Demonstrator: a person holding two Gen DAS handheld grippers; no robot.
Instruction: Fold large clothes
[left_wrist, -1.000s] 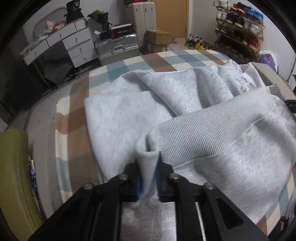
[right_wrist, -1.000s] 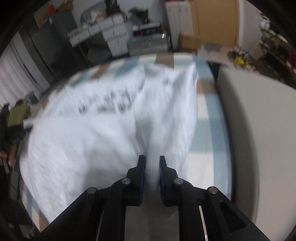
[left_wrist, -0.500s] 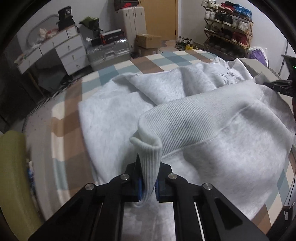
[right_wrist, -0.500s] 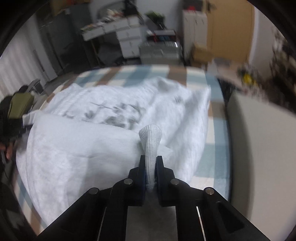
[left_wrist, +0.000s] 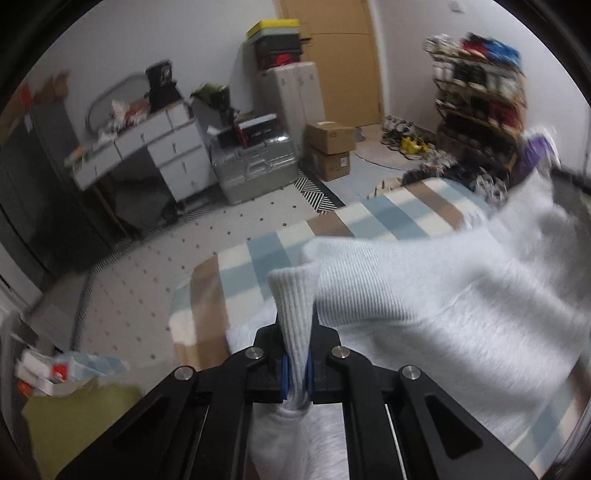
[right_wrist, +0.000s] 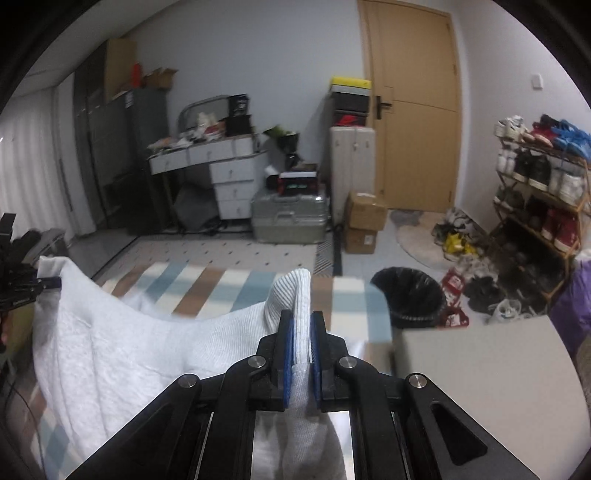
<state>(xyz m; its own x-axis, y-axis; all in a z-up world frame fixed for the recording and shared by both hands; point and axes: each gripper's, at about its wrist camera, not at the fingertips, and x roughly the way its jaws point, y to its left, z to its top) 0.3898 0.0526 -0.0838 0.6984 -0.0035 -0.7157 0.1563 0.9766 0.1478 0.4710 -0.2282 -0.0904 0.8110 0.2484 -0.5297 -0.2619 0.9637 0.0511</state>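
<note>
Only our right wrist view shows one black bin (right_wrist: 408, 295) at 3 o'clock. Both the left gripper (left_wrist: 296, 363) and right gripper (right_wrist: 302, 354) have fingers clamped on the ribbed hem of one pale grey sweatshirt (left_wrist: 443, 295) above the checked bed (left_wrist: 388, 214).

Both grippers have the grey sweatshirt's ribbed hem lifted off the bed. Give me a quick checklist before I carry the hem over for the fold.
1. Left gripper shut on the ribbed hem: ok.
2. Right gripper shut on the hem at the other corner: ok, fabric sits between the blue pads.
3. Hem spans between the two grippers without a twist: ok in the right wrist view, it sags gently.
4. Rest of the sweatshirt hangs free of snags: cannot tell, lower part is out of view.
5. Checked bedspread ahead bare for laying down: ok.
6. Sleeves tucked in: cannot tell.
</note>
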